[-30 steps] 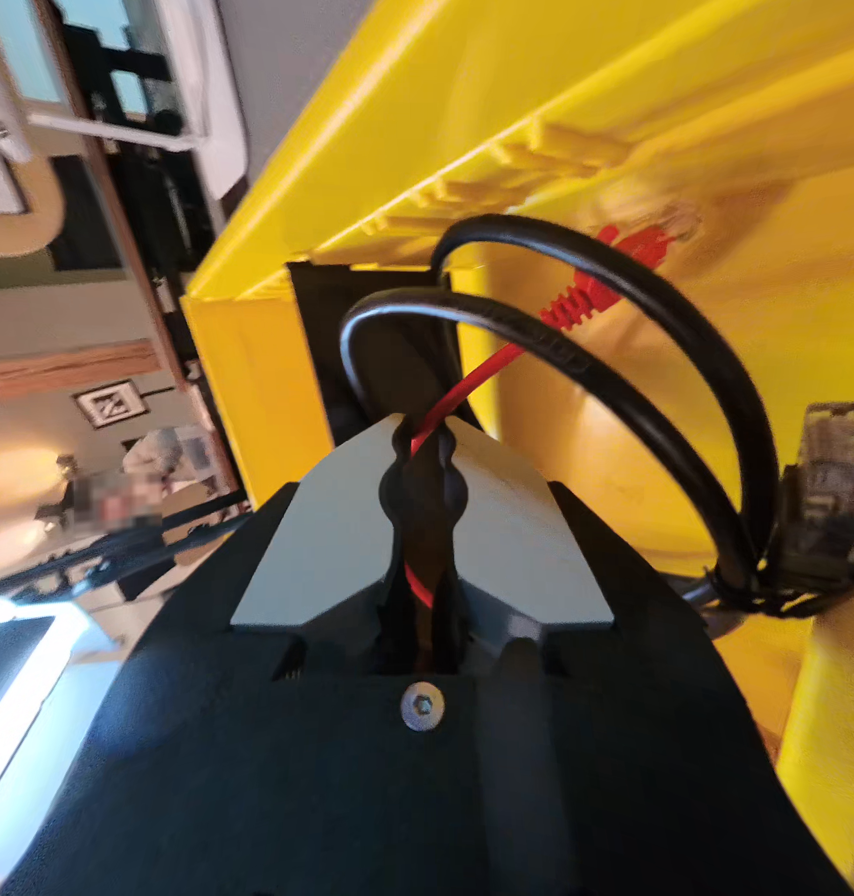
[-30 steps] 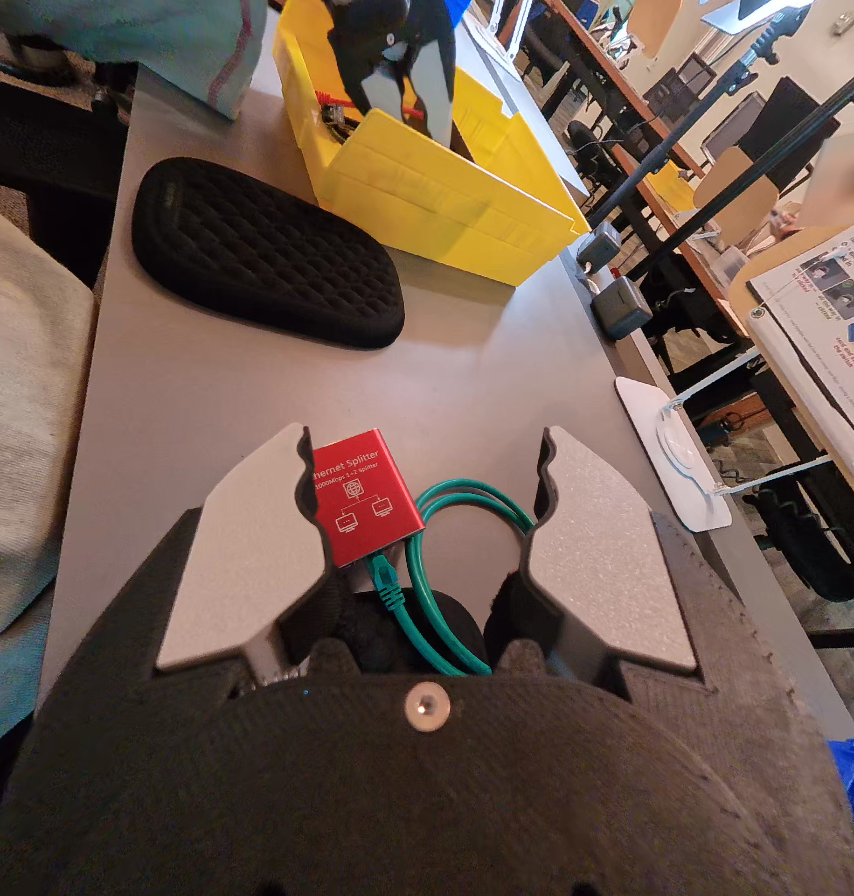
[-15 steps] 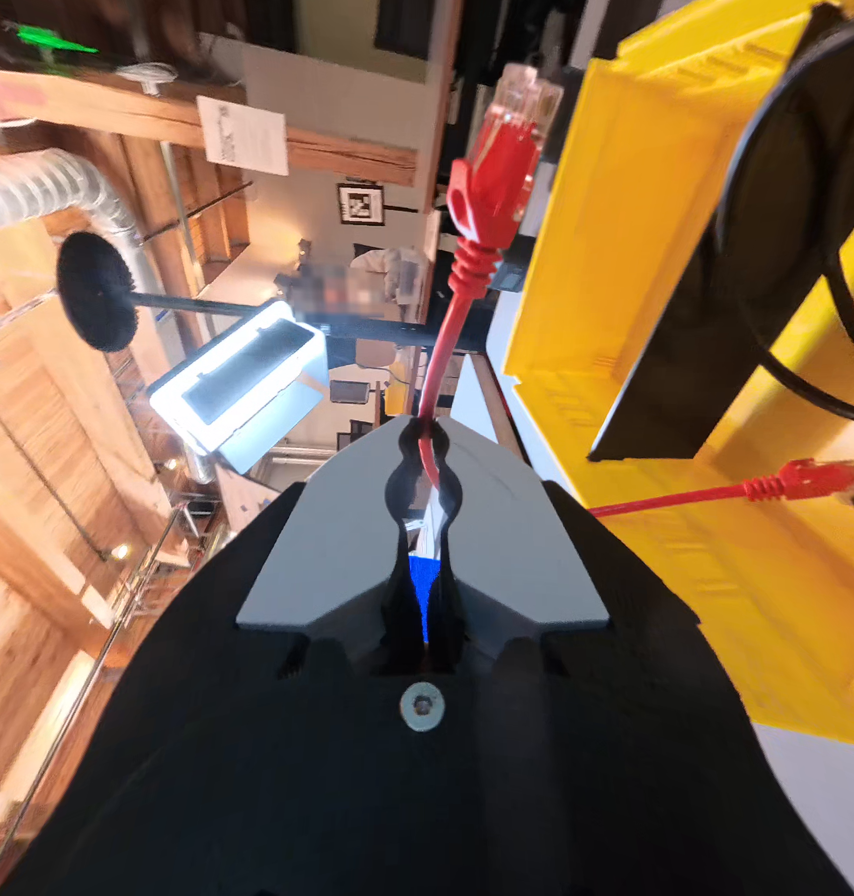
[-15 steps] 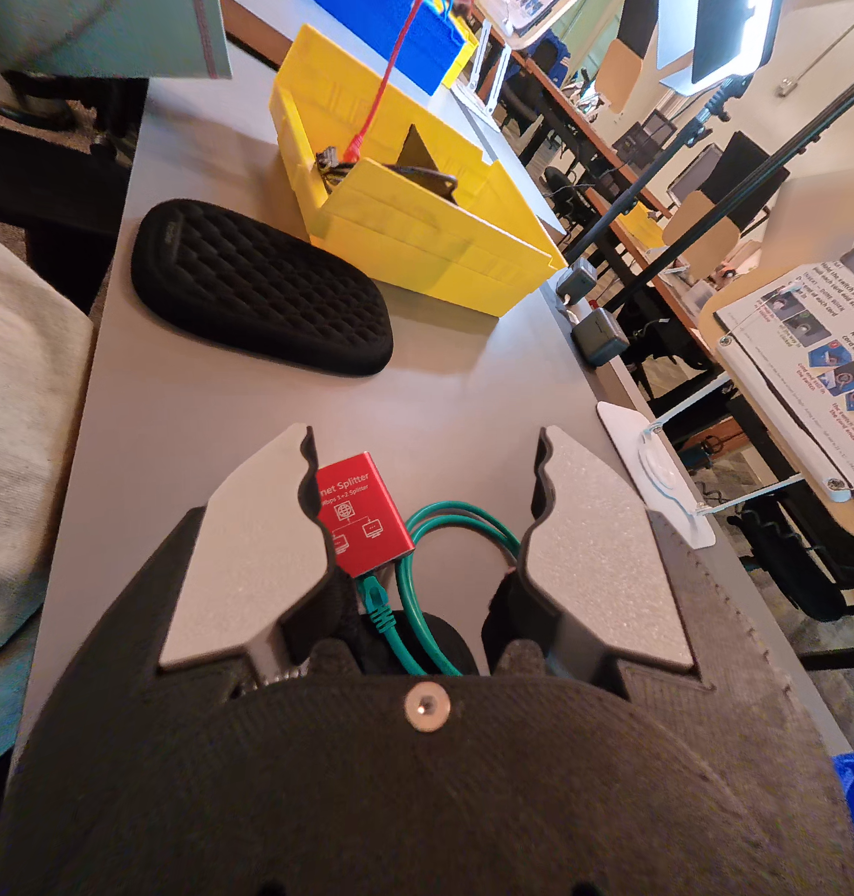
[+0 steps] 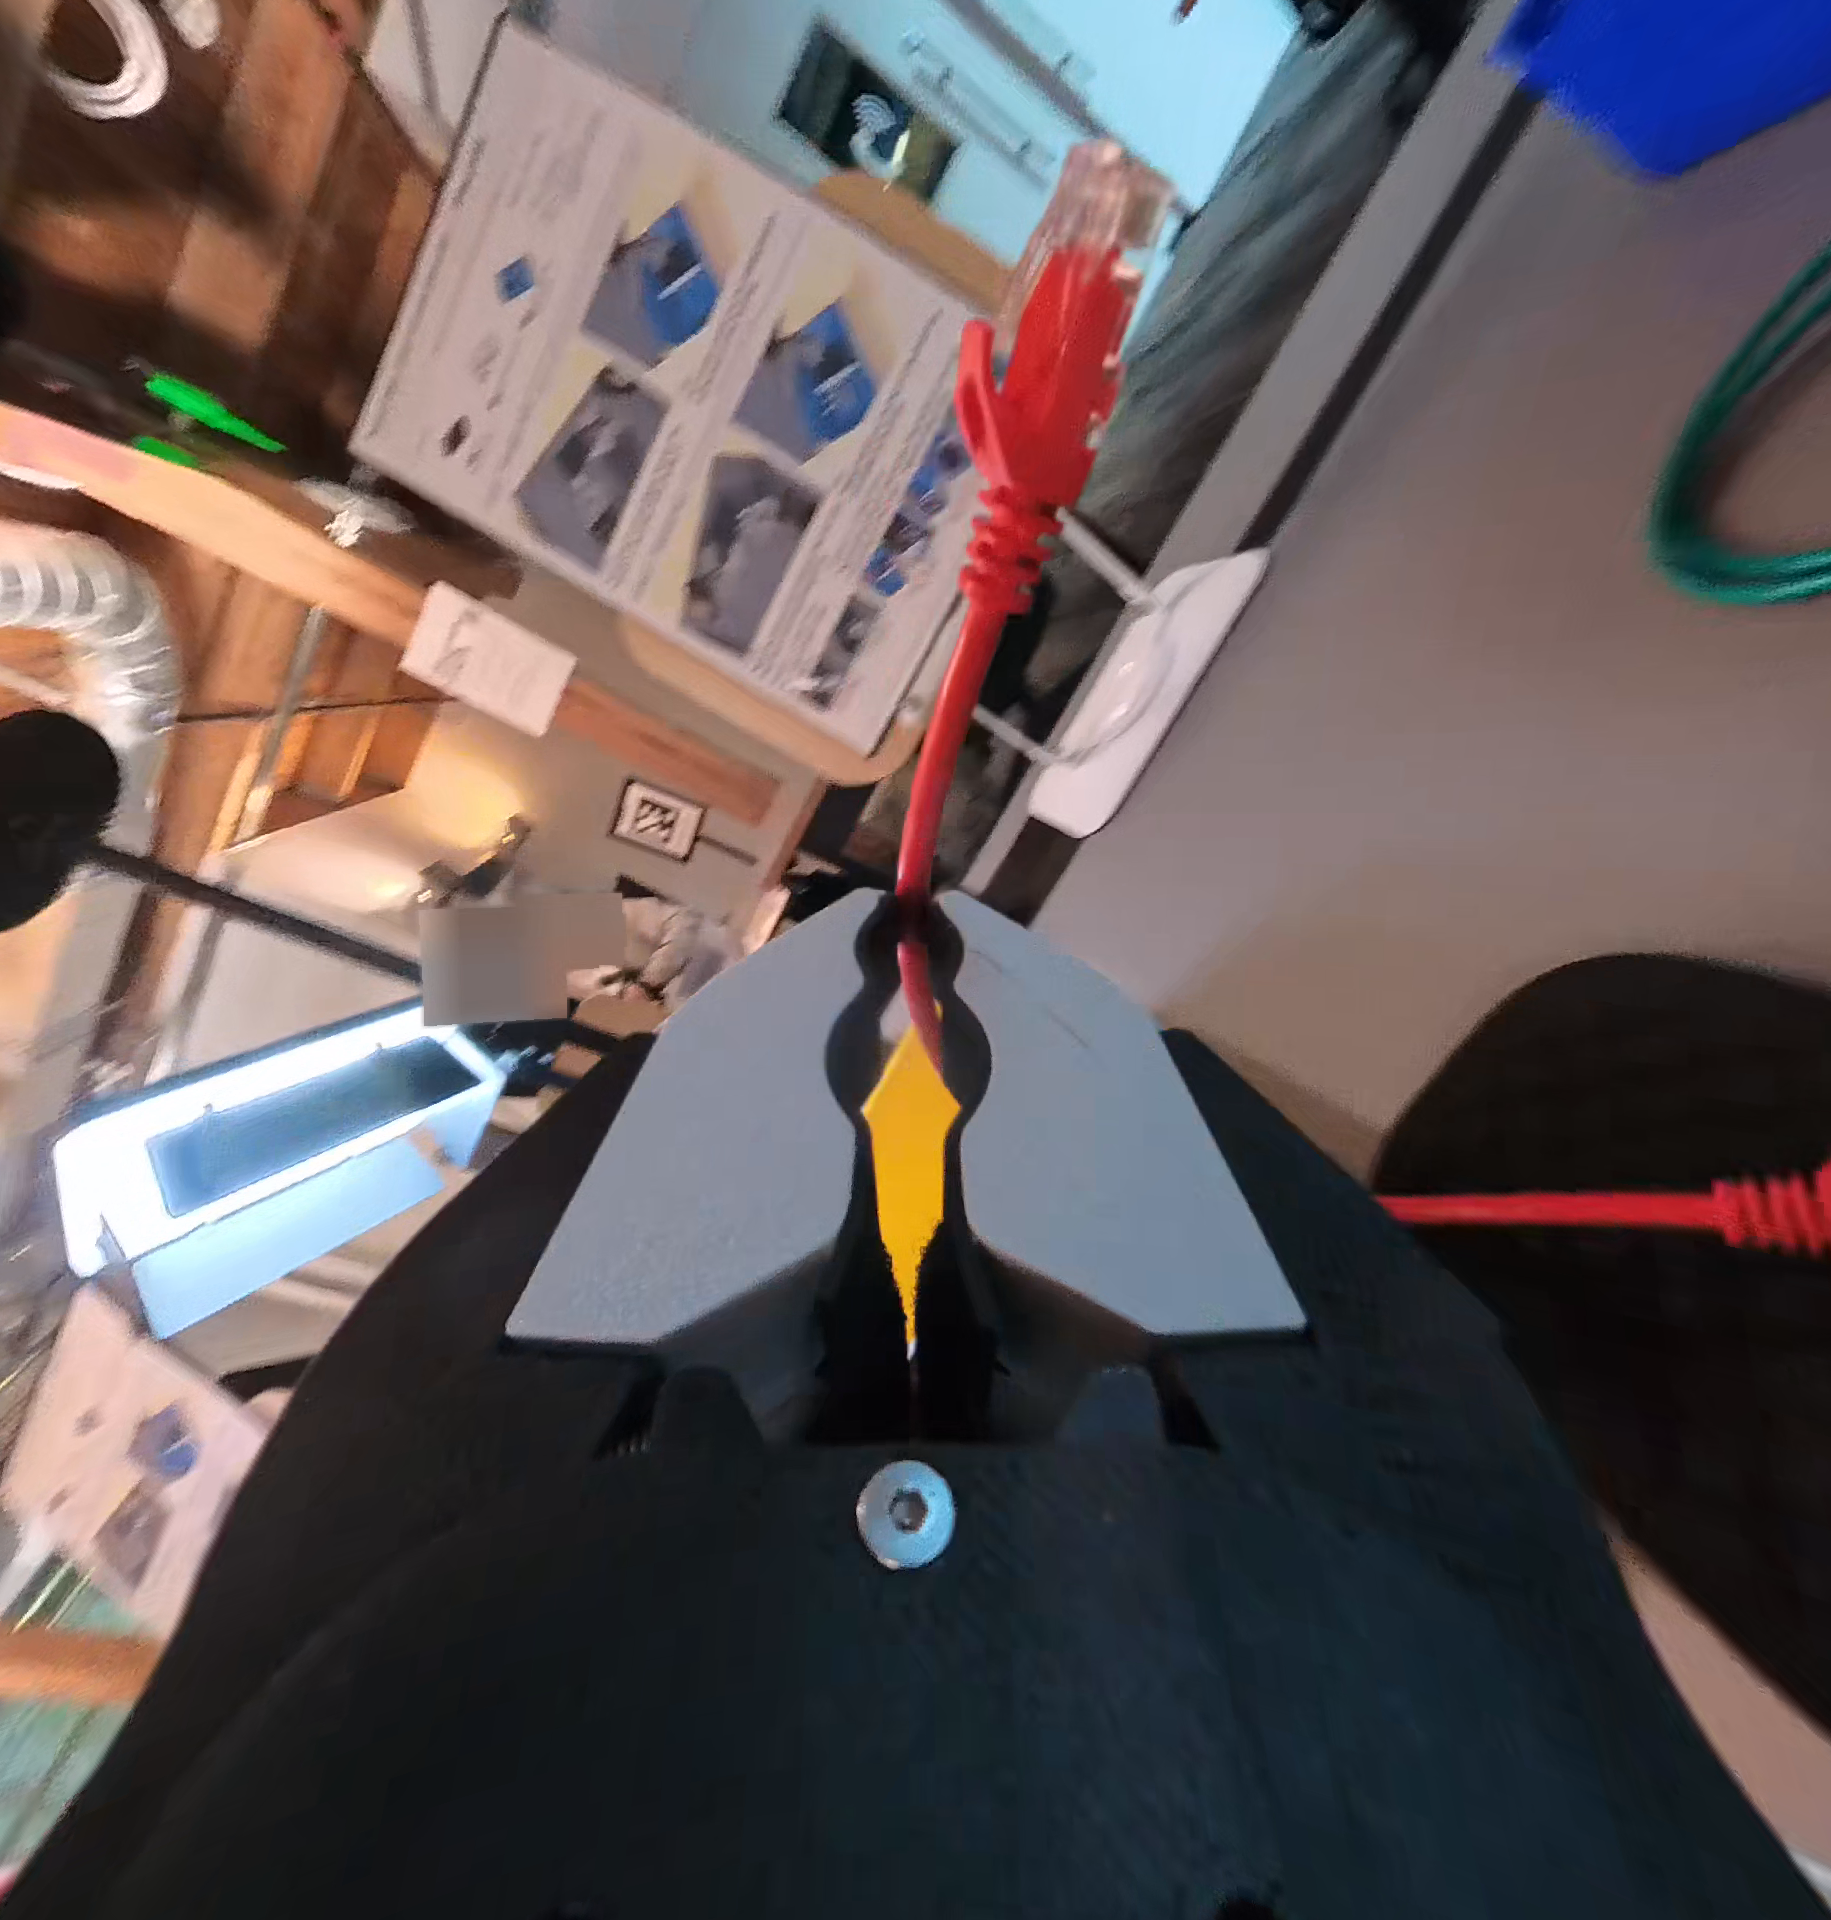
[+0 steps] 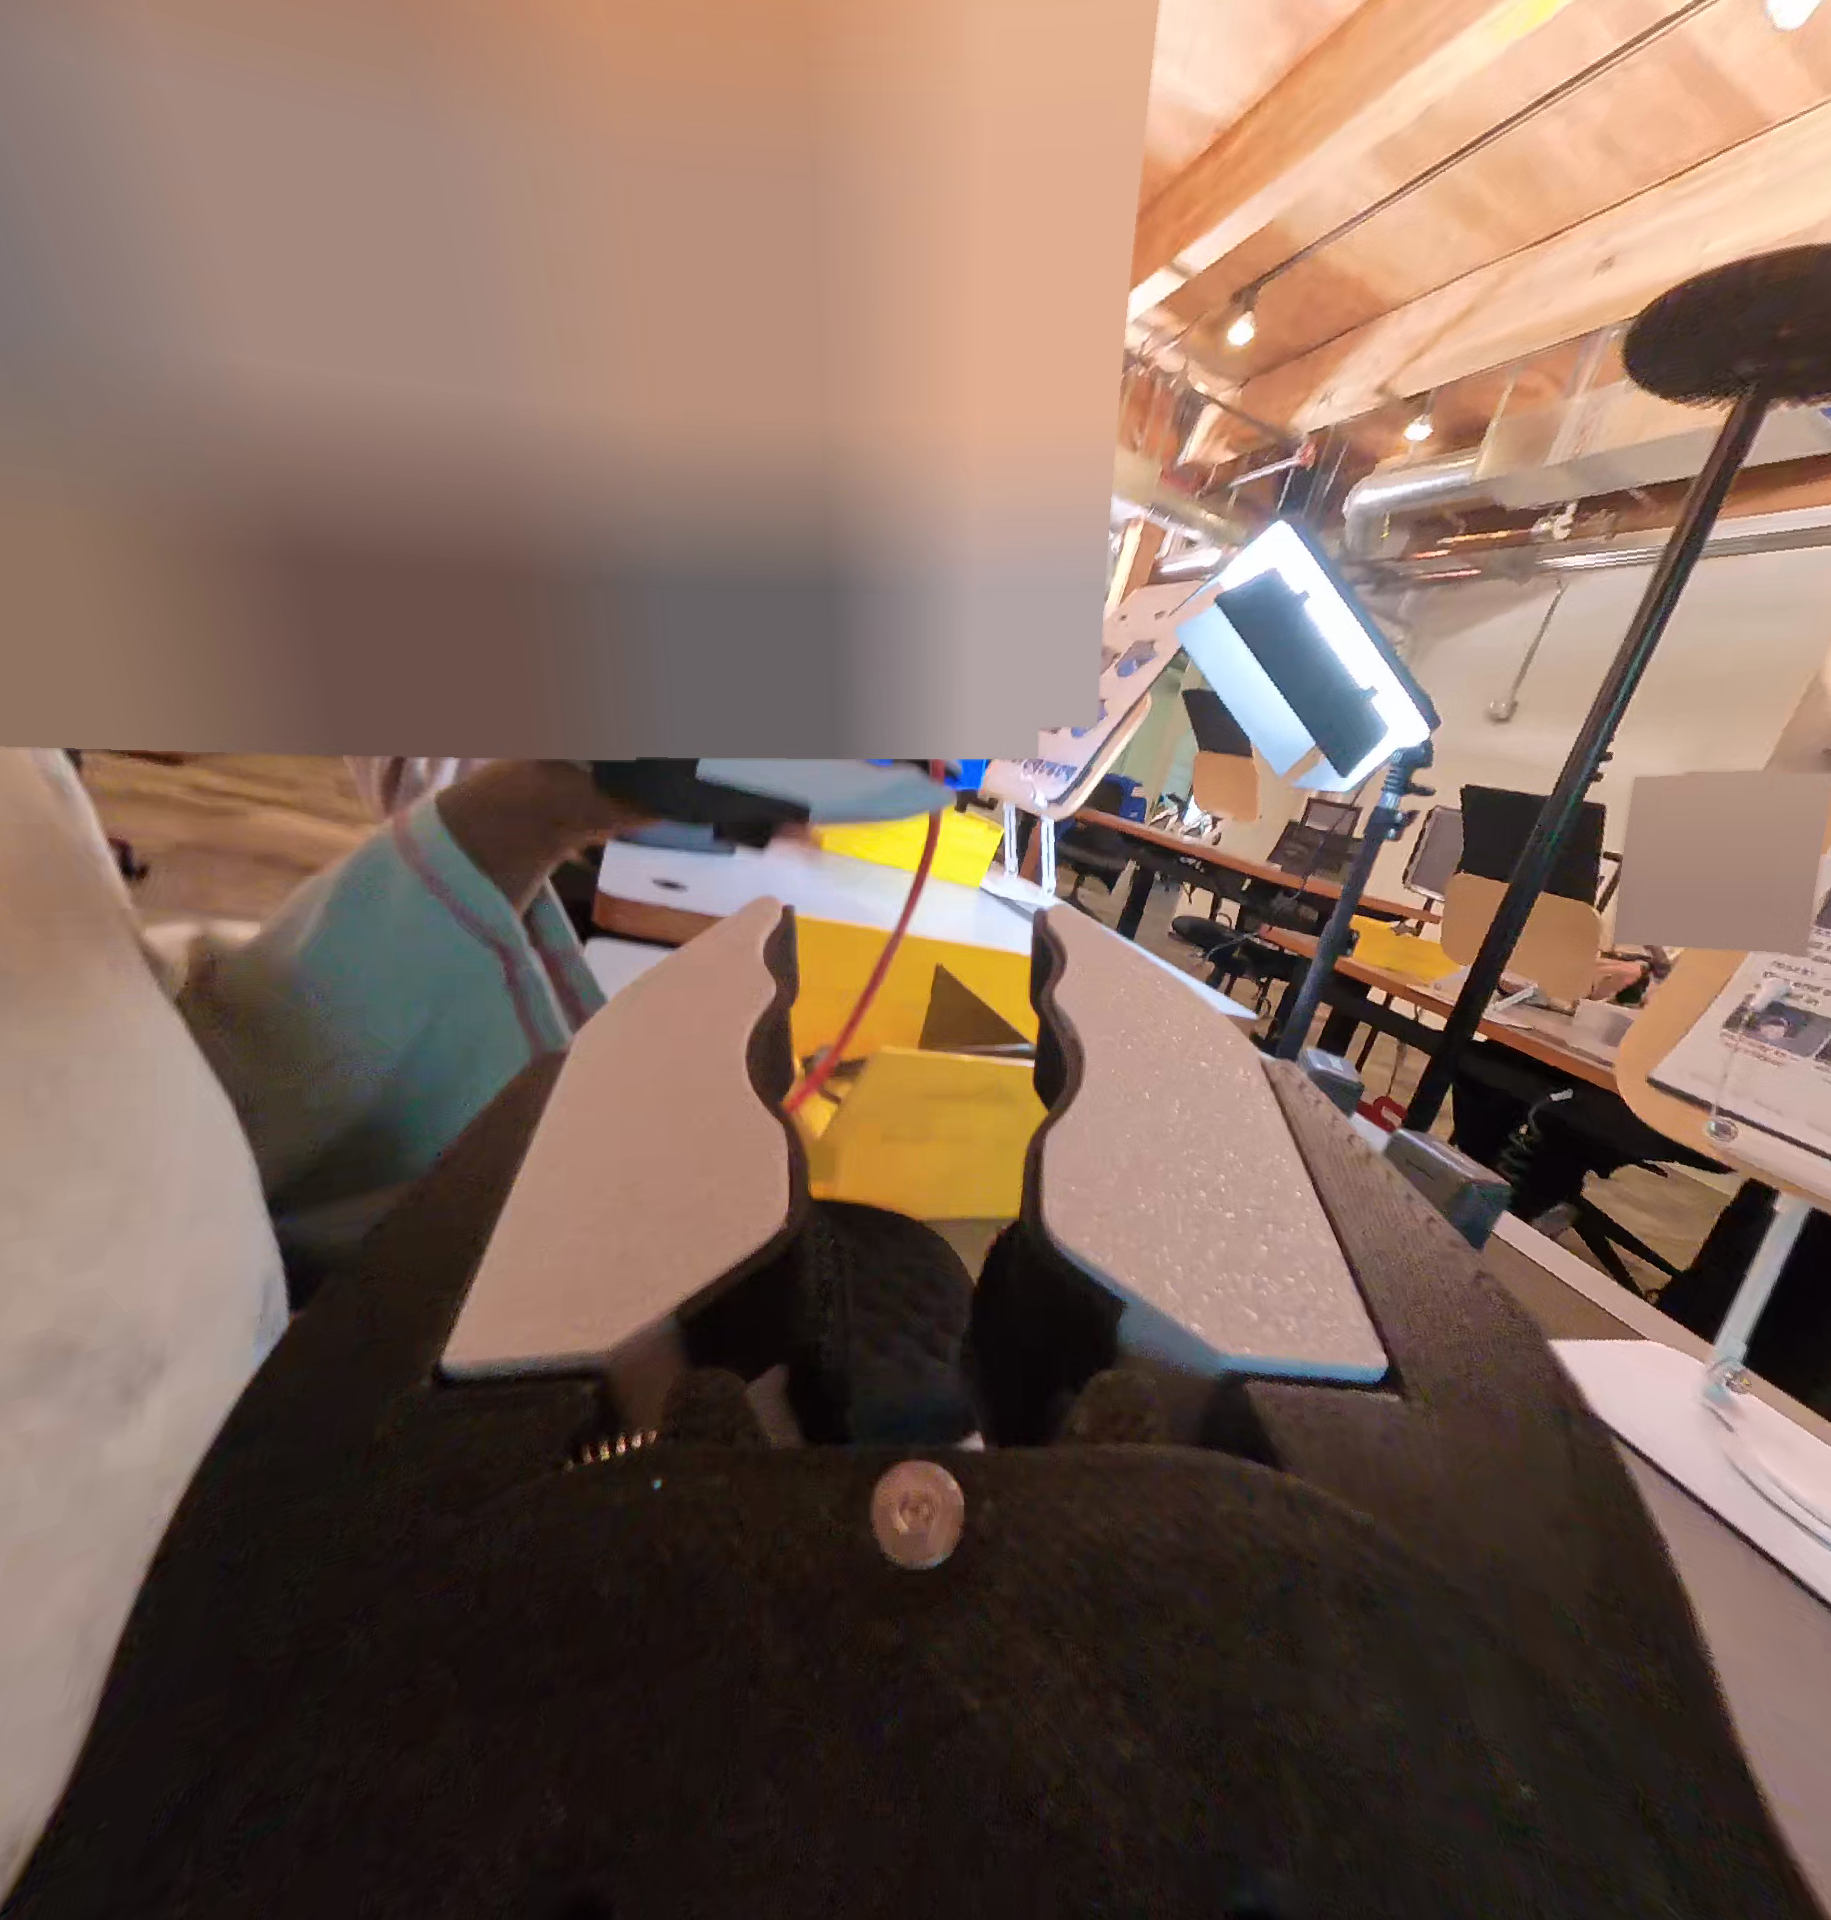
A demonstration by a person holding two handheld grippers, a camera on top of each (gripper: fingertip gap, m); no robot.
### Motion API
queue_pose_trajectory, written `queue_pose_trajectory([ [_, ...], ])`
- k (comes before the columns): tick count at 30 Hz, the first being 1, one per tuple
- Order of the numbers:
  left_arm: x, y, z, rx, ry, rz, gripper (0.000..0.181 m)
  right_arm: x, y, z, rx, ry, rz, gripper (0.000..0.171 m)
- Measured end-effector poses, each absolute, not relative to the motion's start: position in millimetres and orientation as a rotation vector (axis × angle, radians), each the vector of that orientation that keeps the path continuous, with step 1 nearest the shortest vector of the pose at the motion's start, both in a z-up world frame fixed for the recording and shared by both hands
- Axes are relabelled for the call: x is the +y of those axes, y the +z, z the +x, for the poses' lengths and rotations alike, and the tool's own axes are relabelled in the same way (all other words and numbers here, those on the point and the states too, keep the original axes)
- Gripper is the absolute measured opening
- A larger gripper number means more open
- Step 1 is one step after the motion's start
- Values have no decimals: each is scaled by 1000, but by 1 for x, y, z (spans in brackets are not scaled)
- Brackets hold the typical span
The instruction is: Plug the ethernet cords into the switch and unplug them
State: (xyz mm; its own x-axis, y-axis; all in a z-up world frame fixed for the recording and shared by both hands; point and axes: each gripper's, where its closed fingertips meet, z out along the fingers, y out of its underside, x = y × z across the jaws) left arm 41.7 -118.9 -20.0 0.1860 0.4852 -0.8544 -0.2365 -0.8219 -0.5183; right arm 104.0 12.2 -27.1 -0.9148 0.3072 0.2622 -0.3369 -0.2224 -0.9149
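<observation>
My left gripper (image 5: 916,914) is shut on a red ethernet cord (image 5: 942,727). One clear-tipped plug (image 5: 1072,343) stands up beyond the fingertips, in the air. The cord's other plug end (image 5: 1784,1210) hangs at the right over a black pad (image 5: 1669,1299). A green cord loop (image 5: 1742,499) lies on the grey table. My right gripper (image 6: 906,935) is open and empty, tilted up toward the room. Through its fingers I see the yellow bin (image 6: 921,1122) and the red cord (image 6: 890,956) rising from it to the left gripper (image 6: 786,795). The switch is out of view.
A person's teal sleeve (image 6: 402,997) is at the left in the right wrist view. A white stand base (image 5: 1150,696) with an instruction board sits at the table edge. A blue bin (image 5: 1669,83) is at the far corner. A light panel and a black pole stand beyond the table.
My left gripper lifted the red cord out of the yellow bin and swung toward the table. My right gripper tilted up off the red switch and green cord, and its fingers narrowed.
</observation>
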Motion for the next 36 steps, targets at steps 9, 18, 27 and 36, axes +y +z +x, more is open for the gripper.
queue_pose_trajectory([
  [9, -52, -57, 56, -29, 1668, -2041, 5, -2, -27, 105, -1727, 2190, -113, 40],
  [18, -39, -75, 65, -13, 1409, -2087, 6, 1, -44, 103, -1819, 2096, -24, 13],
  [27, -15, -17, 150, 63, 419, -1522, 83, 25, -36, 125, -1711, 2519, 206, 12],
  [36, 16, -54, 145, 67, 362, -1707, 43, 5, -50, 145, -1768, 2467, 415, 12],
])
